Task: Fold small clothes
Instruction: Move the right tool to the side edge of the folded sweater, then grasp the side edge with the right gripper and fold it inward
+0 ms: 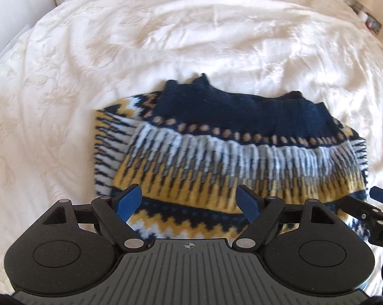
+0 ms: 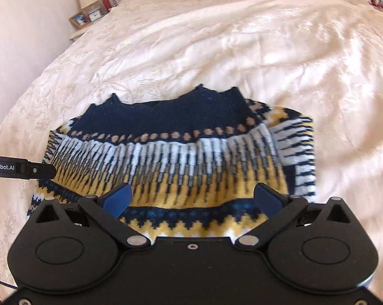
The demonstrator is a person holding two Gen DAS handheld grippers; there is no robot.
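- Sweater (image 1: 229,150), knitted in navy, yellow, white and grey, lies folded on the bed (image 1: 64,101), its navy band on the far side.
- Left tool (image 1: 190,200) hovers over the sweater's near edge, blue fingers (image 1: 129,199) spread wide, nothing between them.
- Right tool (image 2: 191,199) does the same over the near edge, fingers (image 2: 117,199) wide apart and empty.
- Cream bedcover is rumpled around the garment.
- Framed photo (image 2: 79,20) stands on a bedside shelf beyond the bed.

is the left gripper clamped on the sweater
No, the left gripper has its jaws spread wide above the sweater, holding nothing.
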